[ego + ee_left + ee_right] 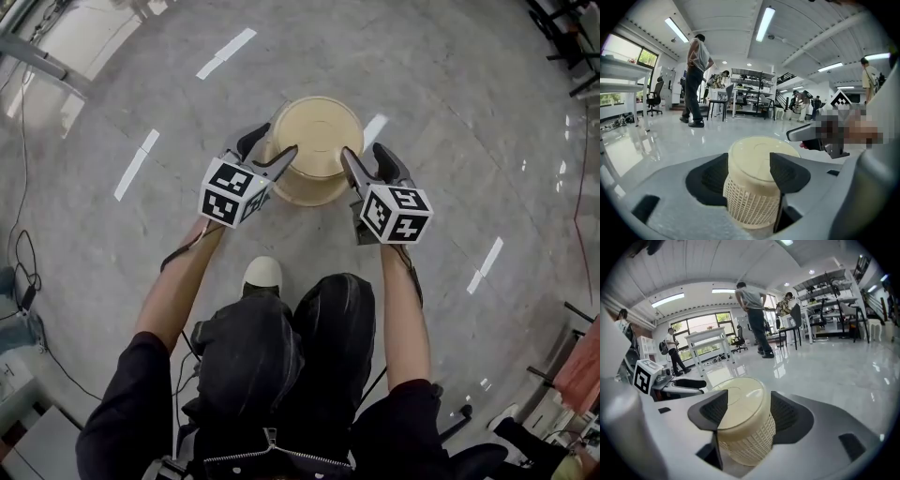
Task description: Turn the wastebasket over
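Note:
The cream mesh wastebasket (317,131) stands on the grey floor with its closed base up and its wider rim down. My left gripper (270,150) is at its left side and my right gripper (366,155) at its right side, both open. In the left gripper view the wastebasket (754,197) shows just ahead, between the spread jaws of the left gripper (749,159), whose pads do not press on it. The right gripper view shows the same: the wastebasket (745,437) sits just beyond the right gripper (749,401), untouched.
The person's knees and a white shoe (262,274) are just behind the wastebasket. White tape marks (225,52) lie on the floor. A standing person (696,79), tables (710,345) and chairs are farther off. Cables (23,272) run at the left.

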A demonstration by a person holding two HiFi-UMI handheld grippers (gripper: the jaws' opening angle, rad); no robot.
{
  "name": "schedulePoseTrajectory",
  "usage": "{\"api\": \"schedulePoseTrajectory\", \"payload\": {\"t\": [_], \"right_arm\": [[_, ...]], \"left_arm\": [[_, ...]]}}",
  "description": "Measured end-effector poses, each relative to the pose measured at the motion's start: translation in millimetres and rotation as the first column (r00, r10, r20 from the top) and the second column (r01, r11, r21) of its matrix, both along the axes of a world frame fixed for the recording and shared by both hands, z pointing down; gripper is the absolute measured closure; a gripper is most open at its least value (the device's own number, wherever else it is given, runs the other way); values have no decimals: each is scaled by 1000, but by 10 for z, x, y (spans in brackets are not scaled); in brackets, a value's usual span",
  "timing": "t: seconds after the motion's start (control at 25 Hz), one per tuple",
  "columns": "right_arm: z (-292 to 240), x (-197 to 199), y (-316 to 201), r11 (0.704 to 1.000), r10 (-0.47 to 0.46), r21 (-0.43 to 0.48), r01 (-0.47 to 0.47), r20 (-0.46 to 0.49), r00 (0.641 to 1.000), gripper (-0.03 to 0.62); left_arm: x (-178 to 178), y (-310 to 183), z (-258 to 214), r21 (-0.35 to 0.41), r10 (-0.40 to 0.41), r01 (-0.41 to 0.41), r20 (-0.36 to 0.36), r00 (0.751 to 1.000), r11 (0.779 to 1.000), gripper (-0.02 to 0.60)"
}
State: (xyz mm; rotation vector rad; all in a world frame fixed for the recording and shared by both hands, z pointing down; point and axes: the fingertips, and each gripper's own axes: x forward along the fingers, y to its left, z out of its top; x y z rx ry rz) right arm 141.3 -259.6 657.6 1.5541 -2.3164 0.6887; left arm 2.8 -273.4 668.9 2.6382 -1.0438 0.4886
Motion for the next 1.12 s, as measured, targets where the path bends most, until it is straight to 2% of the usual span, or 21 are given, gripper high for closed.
{"api": "schedulePoseTrajectory", "payload": {"t": [0.16, 0.36, 0.48, 0.6, 0.8, 1.0, 1.12], "right_arm": [[116, 4, -73, 999, -15, -30, 16, 30, 999, 327], [267, -19, -119, 996, -45, -80, 51, 78, 996, 327], [337, -42, -151, 990, -65, -121, 78, 113, 992, 327], [353, -36, -170, 991, -51, -118, 64, 108, 993, 327], [345, -32, -160, 991, -48, -118, 60, 98, 994, 327], [322, -15, -121, 995, -34, -95, 41, 75, 997, 329], [296, 3, -76, 997, -37, -70, 41, 67, 997, 329]], "left_arm": [[-13, 11, 137, -50, -1, -1, -20, 1000, 999, 282], [-26, -1, 244, -143, 11, -24, -95, 995, 989, 262], [-20, -21, 263, -167, 35, -52, -101, 994, 985, 244], [41, 8, 261, -189, 62, -88, -141, 988, 978, 246], [65, 31, 250, -182, 69, -101, -173, 982, 978, 247], [107, 60, 230, -153, 85, -109, -153, 985, 982, 249], [129, 102, 190, -111, 100, -116, -139, 985, 987, 249]]}}
